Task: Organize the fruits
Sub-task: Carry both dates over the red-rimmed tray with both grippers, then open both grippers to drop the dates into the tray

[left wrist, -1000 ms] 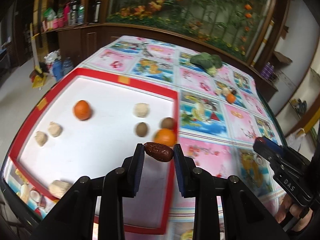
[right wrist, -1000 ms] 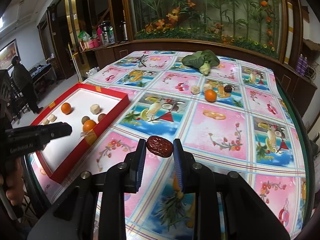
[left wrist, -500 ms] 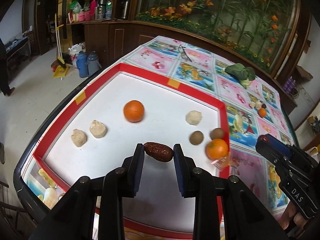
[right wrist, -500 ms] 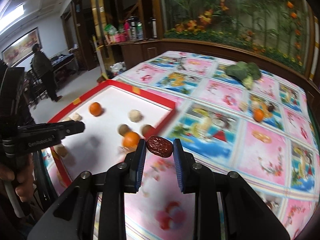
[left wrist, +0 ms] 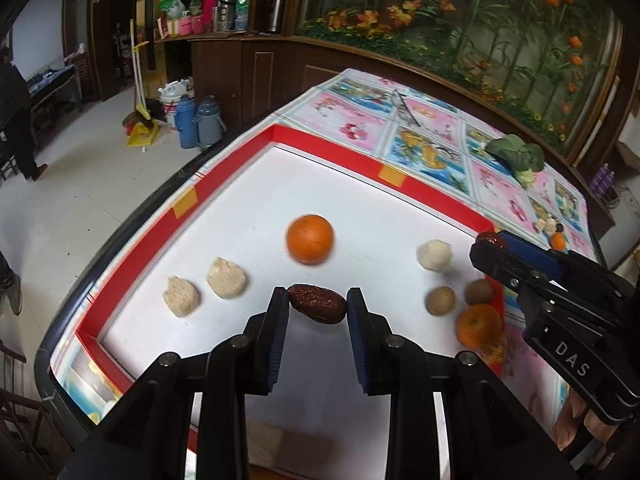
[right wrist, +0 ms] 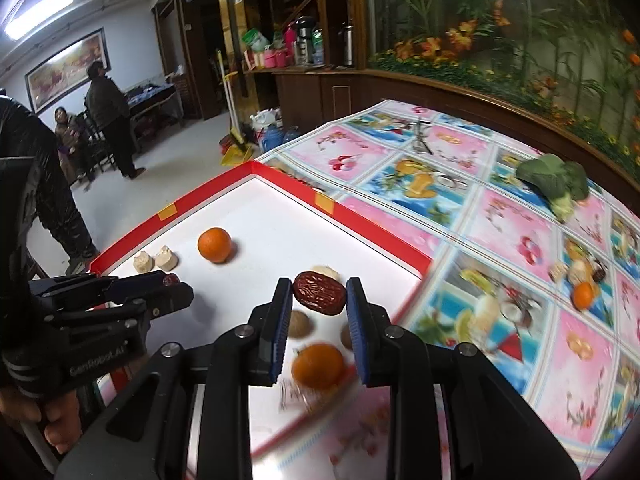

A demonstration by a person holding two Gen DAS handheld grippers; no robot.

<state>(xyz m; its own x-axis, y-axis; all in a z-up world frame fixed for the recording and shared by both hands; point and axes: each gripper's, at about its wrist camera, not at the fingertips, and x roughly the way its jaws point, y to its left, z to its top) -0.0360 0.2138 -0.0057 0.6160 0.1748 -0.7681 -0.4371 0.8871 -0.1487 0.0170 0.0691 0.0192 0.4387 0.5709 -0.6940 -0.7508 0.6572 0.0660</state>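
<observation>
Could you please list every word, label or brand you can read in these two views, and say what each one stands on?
"DAS": white letters on the black body of the right gripper, seen from the left wrist.
"GenRobot.AI": pale letters on the black body of the left gripper, seen from the right wrist.
Labels on the shelf bottles and prints on the tablecloth: too small or blurred to read.

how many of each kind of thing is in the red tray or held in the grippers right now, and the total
oranges: 2
pale rough lumps: 3
small brown round fruits: 2
red dates, one in the left gripper, one in the right gripper: 2
total: 9
</observation>
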